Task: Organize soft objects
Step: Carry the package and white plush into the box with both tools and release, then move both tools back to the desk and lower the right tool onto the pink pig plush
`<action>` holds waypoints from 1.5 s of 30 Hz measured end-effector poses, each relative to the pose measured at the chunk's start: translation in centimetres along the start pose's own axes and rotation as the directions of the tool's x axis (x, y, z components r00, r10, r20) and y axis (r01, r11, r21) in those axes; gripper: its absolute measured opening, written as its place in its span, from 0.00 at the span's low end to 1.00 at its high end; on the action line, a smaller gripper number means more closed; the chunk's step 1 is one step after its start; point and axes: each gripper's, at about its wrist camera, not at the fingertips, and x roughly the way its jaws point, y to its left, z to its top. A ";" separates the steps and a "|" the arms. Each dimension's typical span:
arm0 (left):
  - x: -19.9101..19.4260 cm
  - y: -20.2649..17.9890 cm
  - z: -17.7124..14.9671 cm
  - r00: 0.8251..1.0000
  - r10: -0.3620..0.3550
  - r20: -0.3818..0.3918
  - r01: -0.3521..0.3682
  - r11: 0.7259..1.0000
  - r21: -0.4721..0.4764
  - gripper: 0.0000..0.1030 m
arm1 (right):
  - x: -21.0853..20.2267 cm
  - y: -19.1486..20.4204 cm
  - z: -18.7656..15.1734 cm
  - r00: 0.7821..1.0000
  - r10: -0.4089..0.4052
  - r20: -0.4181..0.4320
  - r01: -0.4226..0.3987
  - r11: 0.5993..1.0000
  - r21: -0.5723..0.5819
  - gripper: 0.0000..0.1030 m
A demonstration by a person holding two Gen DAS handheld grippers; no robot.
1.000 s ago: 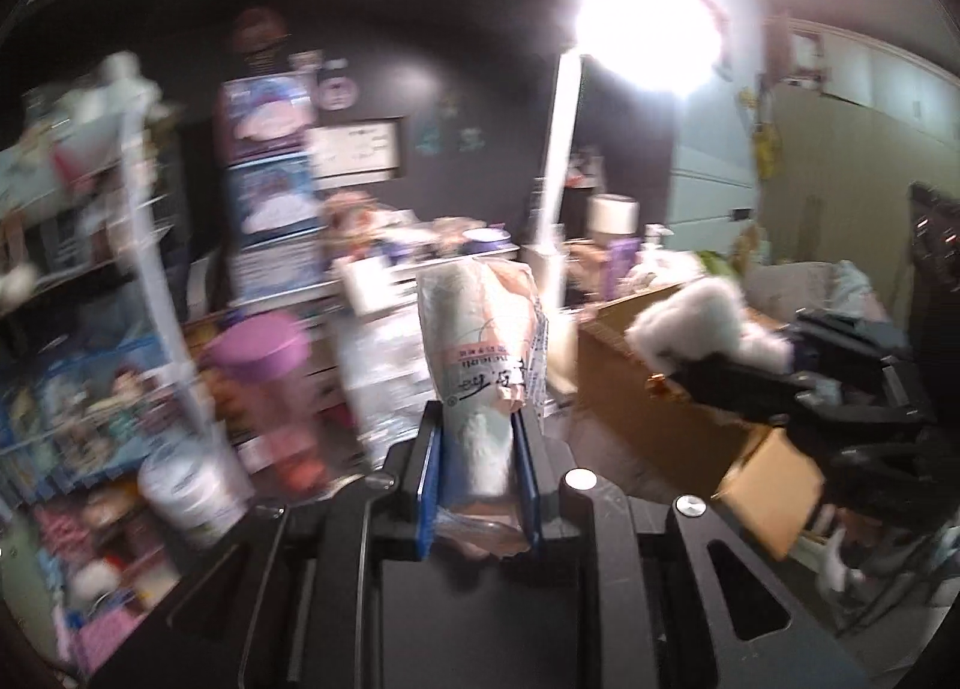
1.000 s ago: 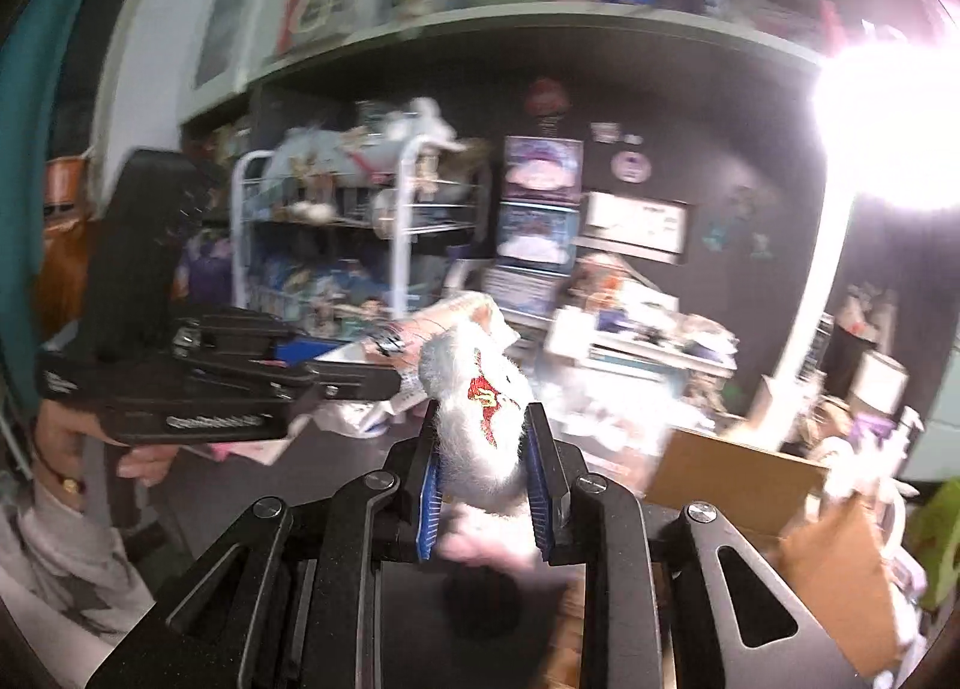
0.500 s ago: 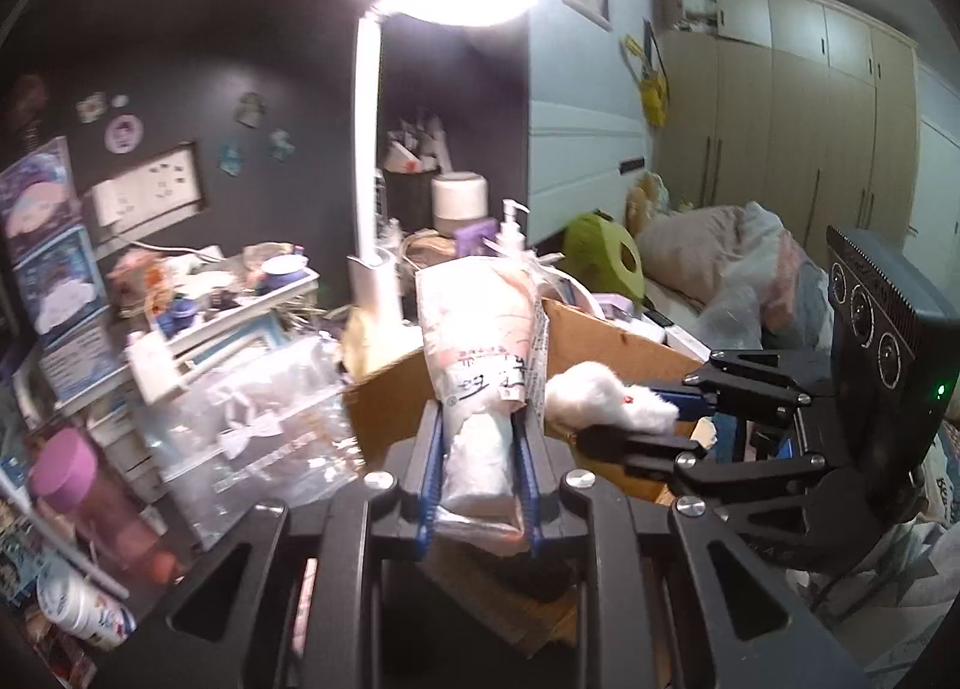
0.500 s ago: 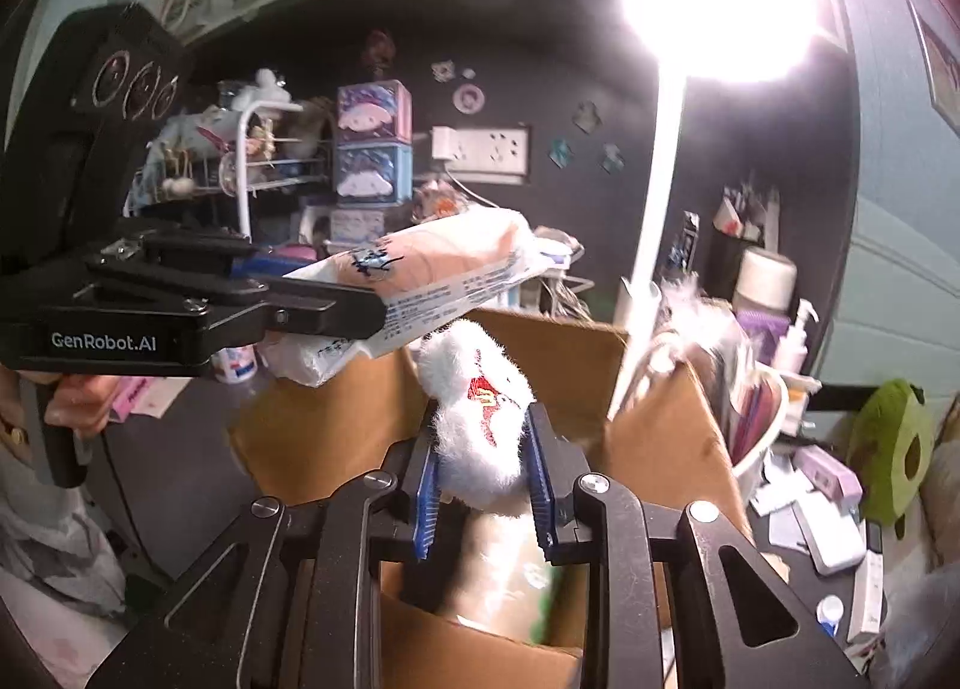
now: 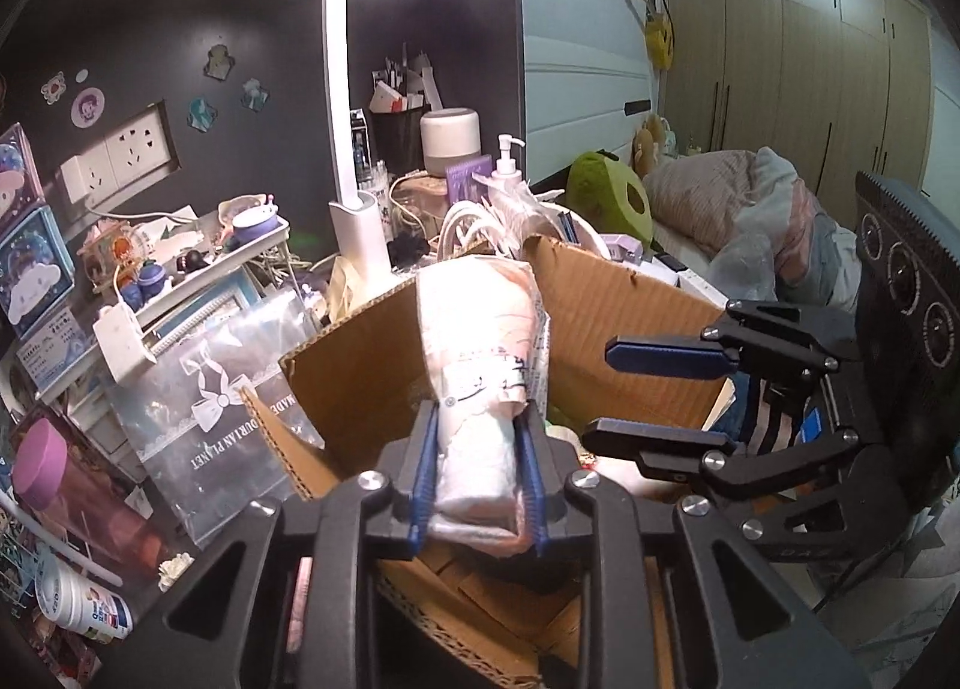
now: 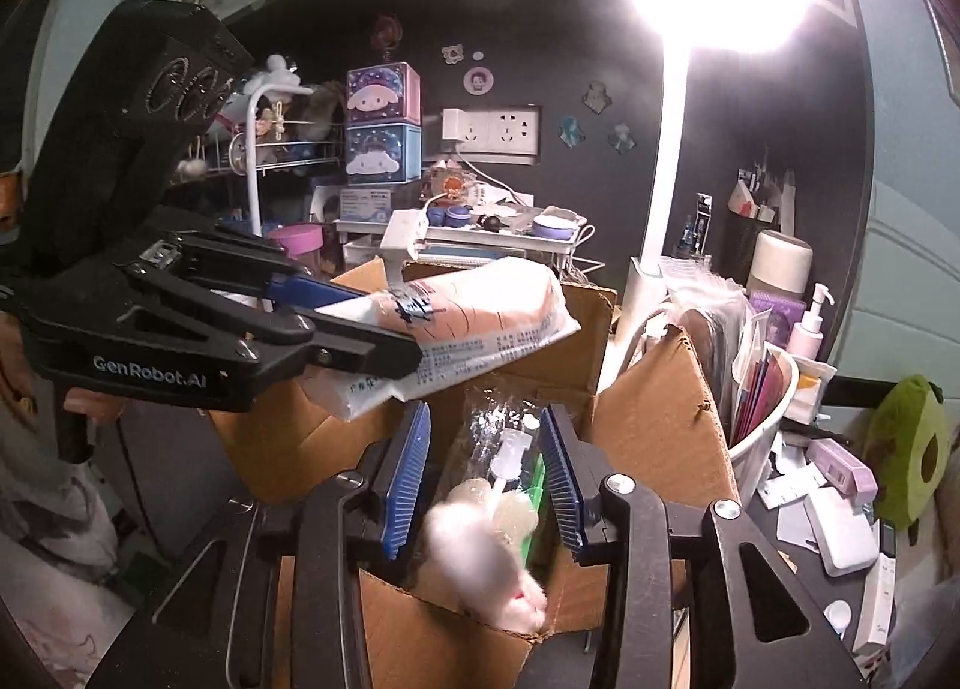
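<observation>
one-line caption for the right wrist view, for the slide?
Right gripper open above cardboard box, white plush toy below it; left gripper holds wrapped pack.

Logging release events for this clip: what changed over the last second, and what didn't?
The right gripper opened and let go of the fluffy white plush toy, which now shows blurred below its fingers, at the open brown cardboard box. Both grippers swung from the shelf side to over the box. The left gripper stayed shut on the pink-and-white plastic-wrapped soft pack.
</observation>
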 end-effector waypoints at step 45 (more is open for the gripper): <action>-8.1 19.8 -20.0 0.970 0.243 -0.020 -0.233 0.897 -0.374 0.74 | 13.9 20.0 0.9 0.956 0.110 -0.270 -0.129 0.990 -0.054 0.59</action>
